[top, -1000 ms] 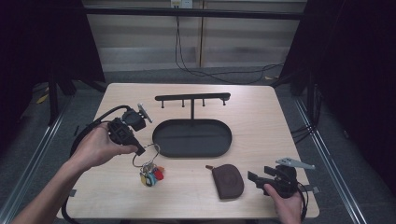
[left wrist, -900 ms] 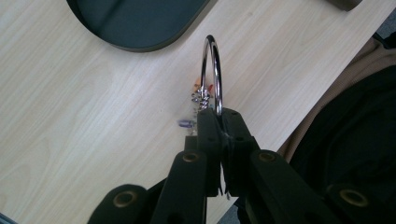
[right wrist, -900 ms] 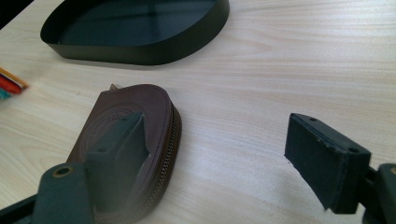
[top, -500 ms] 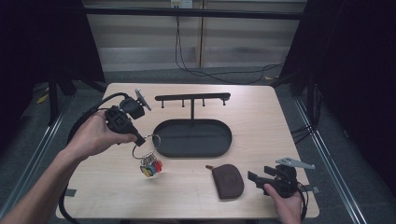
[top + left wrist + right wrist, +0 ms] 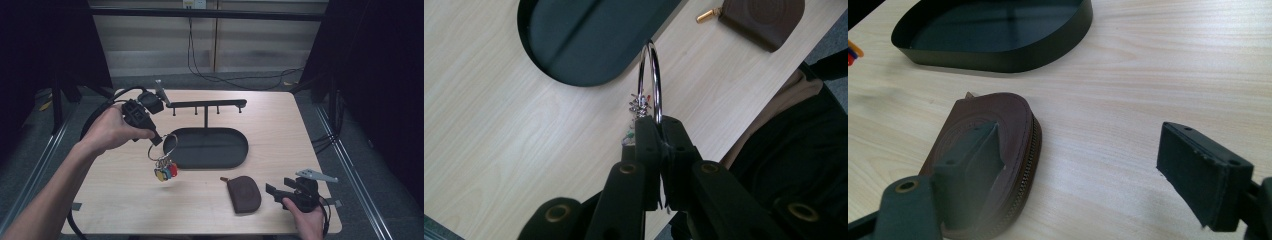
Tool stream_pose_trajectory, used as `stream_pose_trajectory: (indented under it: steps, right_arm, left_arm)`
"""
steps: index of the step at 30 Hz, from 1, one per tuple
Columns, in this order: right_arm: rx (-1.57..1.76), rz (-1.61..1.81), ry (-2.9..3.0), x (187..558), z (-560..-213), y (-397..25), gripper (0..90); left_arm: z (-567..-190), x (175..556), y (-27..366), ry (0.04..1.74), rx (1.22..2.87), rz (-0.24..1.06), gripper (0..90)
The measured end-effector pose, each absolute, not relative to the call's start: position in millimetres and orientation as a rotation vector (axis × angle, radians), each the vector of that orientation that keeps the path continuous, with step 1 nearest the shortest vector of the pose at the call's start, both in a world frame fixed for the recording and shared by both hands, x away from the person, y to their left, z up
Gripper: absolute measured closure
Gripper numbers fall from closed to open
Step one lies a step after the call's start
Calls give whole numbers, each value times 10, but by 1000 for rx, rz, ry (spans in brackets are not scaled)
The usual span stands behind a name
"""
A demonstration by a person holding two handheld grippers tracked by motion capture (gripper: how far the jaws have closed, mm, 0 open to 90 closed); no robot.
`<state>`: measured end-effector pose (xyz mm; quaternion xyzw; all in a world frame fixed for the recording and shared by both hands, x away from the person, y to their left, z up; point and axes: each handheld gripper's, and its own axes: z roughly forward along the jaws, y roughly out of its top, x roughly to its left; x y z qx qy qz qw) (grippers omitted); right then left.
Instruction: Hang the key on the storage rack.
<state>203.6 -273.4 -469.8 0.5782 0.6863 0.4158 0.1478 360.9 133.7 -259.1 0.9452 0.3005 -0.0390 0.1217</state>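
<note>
Two grippers are in my hands, and my left gripper (image 5: 159,141) has its jaws pressed together on the key ring (image 5: 169,146) — a big shiny metal loop, pinched at its rim. It hangs in the air just beside the left end of the black tray (image 5: 240,145), with the table (image 5: 280,115) below it. Small keys and bright tags (image 5: 165,171) in red, blue and yellow dangle under the loop. I think the ring is hard and stiff, so it will not bend, but it is smooth and may slip or spin in the pads. The bunch looks light, yet it can swing if I move fast, so I want to go slow. The rim is the best place to hold — the little keys are too loose to grab. Behind the tray stands a black hook rack (image 5: 206,105), and the loop looks wide enough to go over a peg. My right gripper (image 5: 280,192) rests low near the table edge with its jaws spread wide, holding nothing, just beside the brown zip pouch (image 5: 244,194). That pouch looks soft, like leather. I can read no words, brand or label on anything.
</note>
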Motion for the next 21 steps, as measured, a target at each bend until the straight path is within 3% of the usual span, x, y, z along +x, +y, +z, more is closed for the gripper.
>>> stream_pose_trajectory:
  steps: [11,21]
  right_arm:
    - [1650,1198,1986,2021,-4691,-2721,179]
    - [1649,1210,1979,2020,-4688,-2719,179]
  left_arm:
    - [-2505,3758,1195,900,2782,-116,878]
    - [-2653,3975,1164,959,2812,-134,877]
